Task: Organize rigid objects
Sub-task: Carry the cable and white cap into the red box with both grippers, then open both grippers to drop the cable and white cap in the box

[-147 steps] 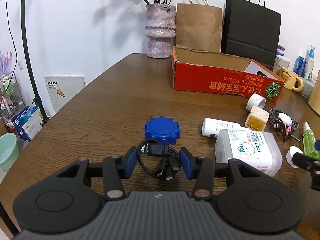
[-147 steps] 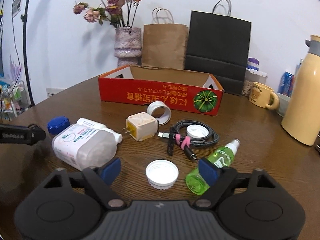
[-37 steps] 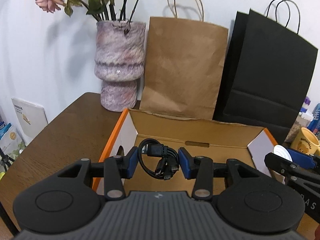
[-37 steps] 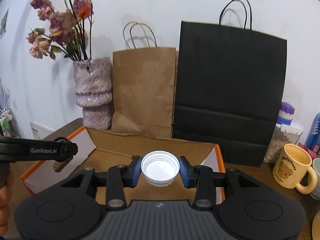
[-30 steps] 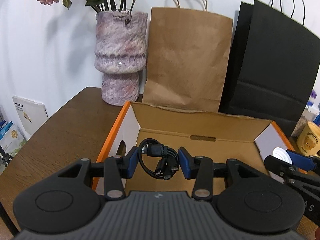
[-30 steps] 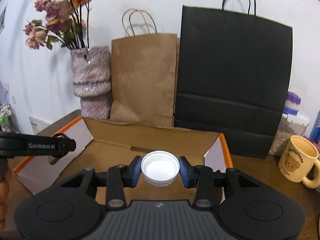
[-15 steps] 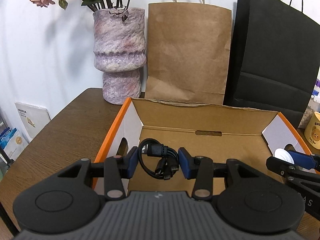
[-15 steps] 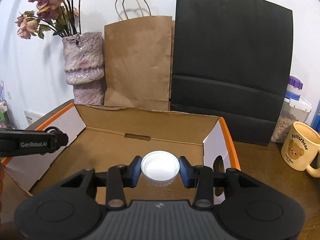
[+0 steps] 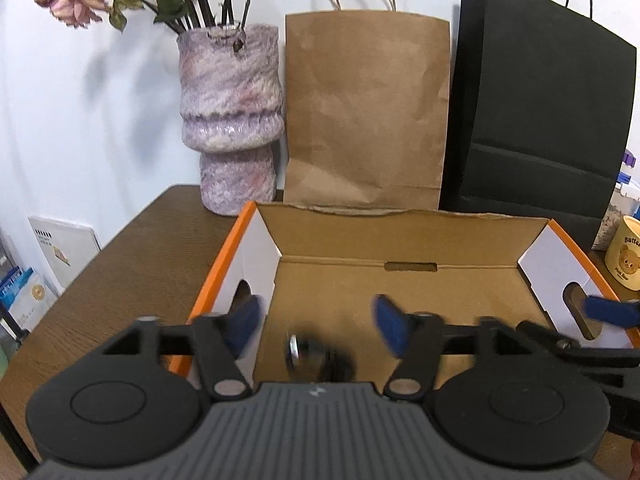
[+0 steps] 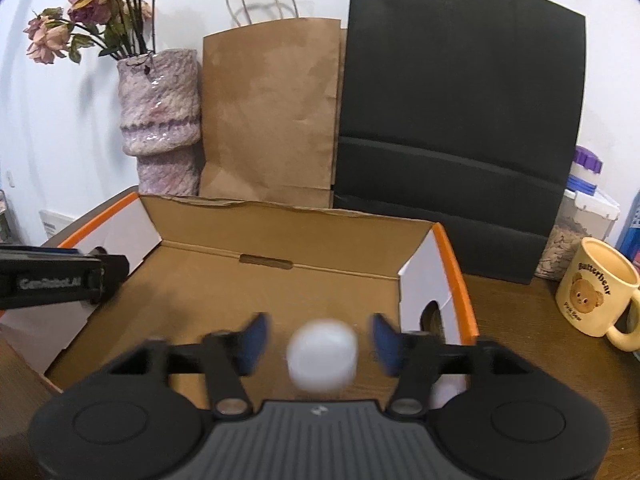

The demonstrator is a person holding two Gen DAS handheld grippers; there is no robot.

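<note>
Both tools share one build. The left gripper (image 9: 316, 322) has a ribbed grey housing, two round black discs, black link arms with silver pins and blue pads. The right gripper (image 10: 318, 336) matches it. Beside the box (image 10: 452, 264), one black finger reads "GenRobot.AI".

An orange-edged box (image 9: 408, 240) with brown cardboard inside and white end flaps is seen. A mottled purple-pink vase (image 9: 230, 120), a brown paper bag (image 9: 366, 112) and a black bag (image 9: 536, 128) are shown behind.
</note>
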